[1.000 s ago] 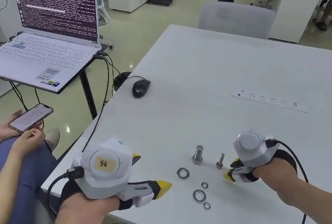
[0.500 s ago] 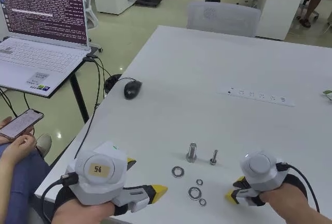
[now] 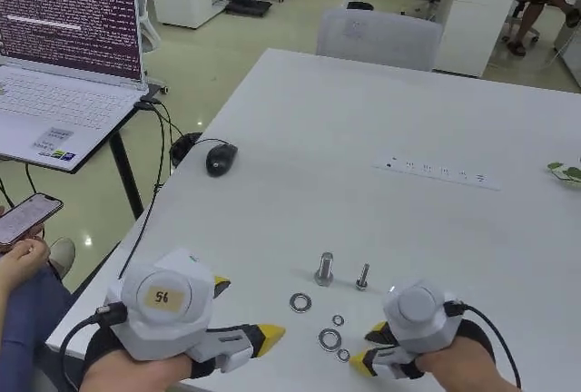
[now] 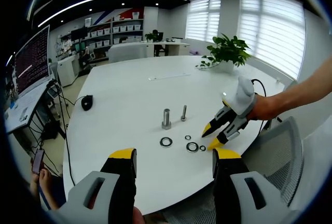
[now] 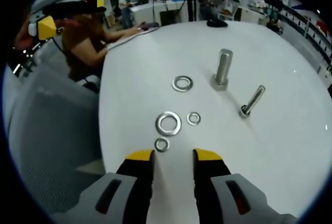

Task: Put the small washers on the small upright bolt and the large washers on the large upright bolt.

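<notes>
Two bolts stand upright on the white table: a large bolt [image 3: 324,268] [image 5: 223,68] [image 4: 166,119] and, to its right, a small bolt [image 3: 363,276] [image 5: 252,101] [image 4: 183,112]. In front of them lie a large washer [image 3: 300,302] [image 5: 182,83], a small washer [image 3: 338,320] [image 5: 194,118], a second large washer [image 3: 329,339] [image 5: 168,123] and a second small washer [image 3: 343,355] [image 5: 162,144]. My right gripper [image 3: 368,347] [image 5: 174,156] is open just right of the nearest washers, holding nothing. My left gripper [image 3: 245,308] [image 4: 175,156] is open and empty, left of the washers near the table's front edge.
A black mouse [image 3: 221,158] with its cable lies at the table's left edge and a white power strip [image 3: 436,173] at mid right. A laptop [image 3: 54,65] stands on a side stand at left. A grey chair [image 3: 377,40] is at the far edge. A person's hand holds a phone [image 3: 25,220].
My right gripper has drawn back from beside the small bolt towards me and now sits next to the nearest washers. The left gripper has hardly moved. The head camera has shifted.
</notes>
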`<state>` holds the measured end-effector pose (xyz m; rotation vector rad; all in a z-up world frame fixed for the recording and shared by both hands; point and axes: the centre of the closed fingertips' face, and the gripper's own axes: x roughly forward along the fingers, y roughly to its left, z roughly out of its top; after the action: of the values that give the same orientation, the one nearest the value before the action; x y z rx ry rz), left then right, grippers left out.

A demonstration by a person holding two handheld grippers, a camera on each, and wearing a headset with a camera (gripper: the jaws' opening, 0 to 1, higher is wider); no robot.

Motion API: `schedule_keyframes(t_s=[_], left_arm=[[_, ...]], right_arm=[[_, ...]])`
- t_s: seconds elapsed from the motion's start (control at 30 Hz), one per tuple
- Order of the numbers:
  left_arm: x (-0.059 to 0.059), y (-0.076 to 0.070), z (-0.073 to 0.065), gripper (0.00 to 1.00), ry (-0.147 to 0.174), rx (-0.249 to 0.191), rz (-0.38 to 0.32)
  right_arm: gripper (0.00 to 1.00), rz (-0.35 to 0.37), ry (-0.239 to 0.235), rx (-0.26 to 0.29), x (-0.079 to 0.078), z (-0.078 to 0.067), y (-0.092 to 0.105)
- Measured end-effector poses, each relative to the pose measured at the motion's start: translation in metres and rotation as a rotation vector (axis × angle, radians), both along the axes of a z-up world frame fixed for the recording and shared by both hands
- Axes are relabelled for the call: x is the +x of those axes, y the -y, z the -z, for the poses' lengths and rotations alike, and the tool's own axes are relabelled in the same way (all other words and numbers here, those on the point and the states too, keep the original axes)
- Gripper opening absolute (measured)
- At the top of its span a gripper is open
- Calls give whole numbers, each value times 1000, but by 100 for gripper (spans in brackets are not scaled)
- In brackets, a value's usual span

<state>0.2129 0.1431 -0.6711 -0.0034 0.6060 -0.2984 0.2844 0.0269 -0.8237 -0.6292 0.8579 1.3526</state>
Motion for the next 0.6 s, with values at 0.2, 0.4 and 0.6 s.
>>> schedule_keyframes(t_s=[0.2,0.4,0.6], left_arm=[[2,-1,-2,59,4,-6,-6],[6,0,-1,59,5,-12,-5],[9,1,1,58,5,-18,-3]], right_arm=[[28,-73,29,-23,-5,0,-8],[26,-199,85,-71,-12,2,-7],[20,-243,97,-88,-13,2,-9]])
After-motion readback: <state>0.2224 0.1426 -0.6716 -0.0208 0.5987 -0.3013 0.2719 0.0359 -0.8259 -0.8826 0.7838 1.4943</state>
